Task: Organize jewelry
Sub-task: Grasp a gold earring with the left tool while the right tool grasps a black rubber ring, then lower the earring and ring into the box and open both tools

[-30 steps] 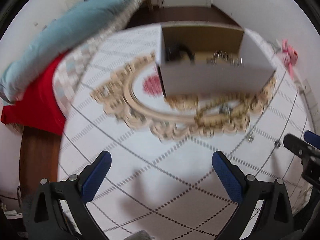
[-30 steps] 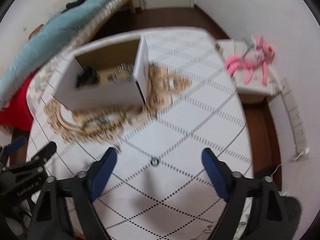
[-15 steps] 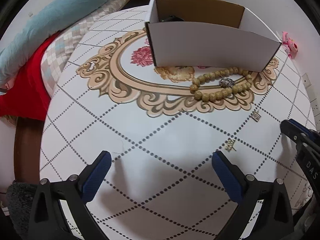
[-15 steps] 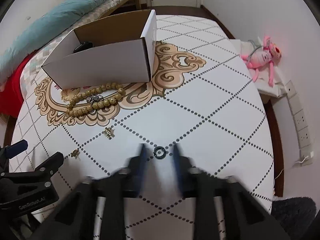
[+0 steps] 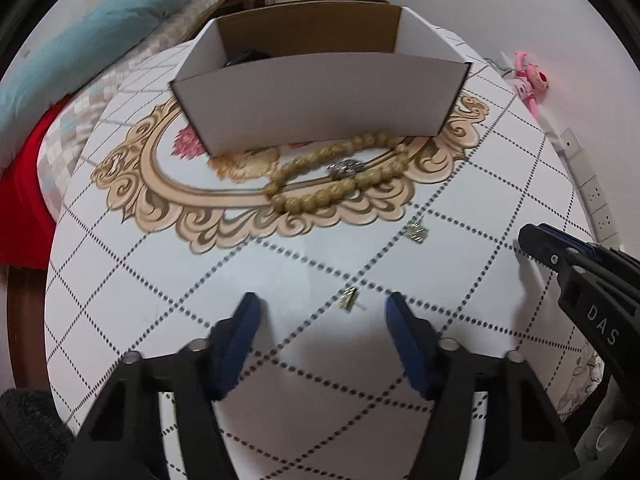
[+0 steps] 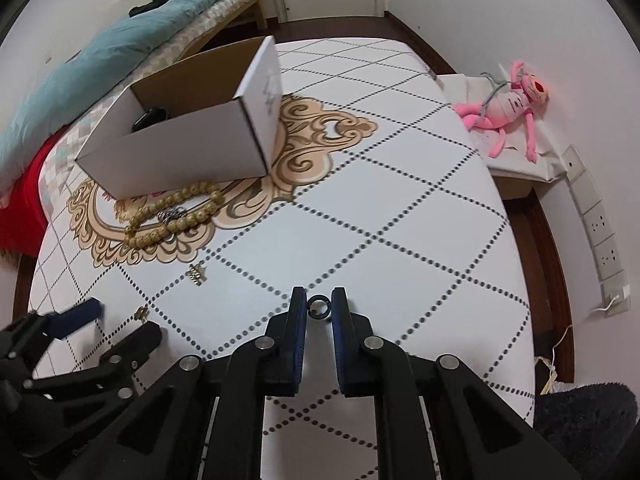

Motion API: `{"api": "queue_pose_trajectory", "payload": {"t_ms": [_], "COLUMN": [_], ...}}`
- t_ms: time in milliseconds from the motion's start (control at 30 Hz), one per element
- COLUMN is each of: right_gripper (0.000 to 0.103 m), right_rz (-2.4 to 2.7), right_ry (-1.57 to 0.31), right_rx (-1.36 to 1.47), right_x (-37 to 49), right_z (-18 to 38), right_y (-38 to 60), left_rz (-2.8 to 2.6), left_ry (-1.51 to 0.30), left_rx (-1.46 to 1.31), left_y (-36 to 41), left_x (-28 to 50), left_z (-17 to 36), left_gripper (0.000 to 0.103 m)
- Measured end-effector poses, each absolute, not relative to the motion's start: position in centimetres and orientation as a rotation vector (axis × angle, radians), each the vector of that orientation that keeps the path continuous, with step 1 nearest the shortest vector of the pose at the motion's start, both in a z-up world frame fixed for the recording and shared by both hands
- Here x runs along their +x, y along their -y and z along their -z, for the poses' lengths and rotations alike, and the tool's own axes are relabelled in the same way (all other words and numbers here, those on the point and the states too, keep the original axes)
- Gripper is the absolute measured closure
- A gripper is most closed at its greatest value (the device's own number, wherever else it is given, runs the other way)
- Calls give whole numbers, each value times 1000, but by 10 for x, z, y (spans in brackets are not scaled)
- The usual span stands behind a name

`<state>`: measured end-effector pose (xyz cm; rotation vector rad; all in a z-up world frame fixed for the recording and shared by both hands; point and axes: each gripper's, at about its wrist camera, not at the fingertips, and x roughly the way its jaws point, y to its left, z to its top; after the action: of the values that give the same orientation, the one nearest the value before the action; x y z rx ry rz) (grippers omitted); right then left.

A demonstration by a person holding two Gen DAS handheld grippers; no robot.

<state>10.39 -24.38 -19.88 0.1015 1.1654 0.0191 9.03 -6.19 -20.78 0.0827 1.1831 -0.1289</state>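
Here the right gripper (image 6: 319, 300) has its jaws nearly closed around a small dark ring (image 6: 319, 307) lying flat on the table (image 6: 400, 208). The left gripper (image 5: 322, 307), jaws half open and empty, brackets a tiny gold earring (image 5: 347, 297).

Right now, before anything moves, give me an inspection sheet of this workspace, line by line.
Surface: white table with dotted diamond grid and a tan scroll emblem.
Job's things: white cardboard box; tan beaded bracelet; two small gold earrings; small dark ring.
Clutter: nothing seen.
Grippers: left gripper open behind the nearer earring; right gripper nearly shut around the ring, contact unclear.
Cables: white cord at the wall.
Surroundings: teal quilt on bed; pink plush toy.
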Motion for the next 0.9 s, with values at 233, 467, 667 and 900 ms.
{"api": "queue_pose_trajectory", "payload": {"t_ms": [233,467,667,900], "right_gripper": [90,90,90,90], "right_rz": [0,5,-3,-83], "right_ry": [-1161,-1156,-1132,-1078], "right_rx": [128,132,149,221], "right_x": [104,105,104,118], "right_z": [198,197,187,149], "right_y": [252,253,252,247], "left_rz": [159,183,196,240], "left_ry": [-1171,-1159,-1165,-1104], "left_rx": [110,135,102,-7], "left_y": [72,79,74,60], "left_x": [96,93,90,107], "left_z": [206,206,201,145], "left_gripper": [76,93,93,93]}}
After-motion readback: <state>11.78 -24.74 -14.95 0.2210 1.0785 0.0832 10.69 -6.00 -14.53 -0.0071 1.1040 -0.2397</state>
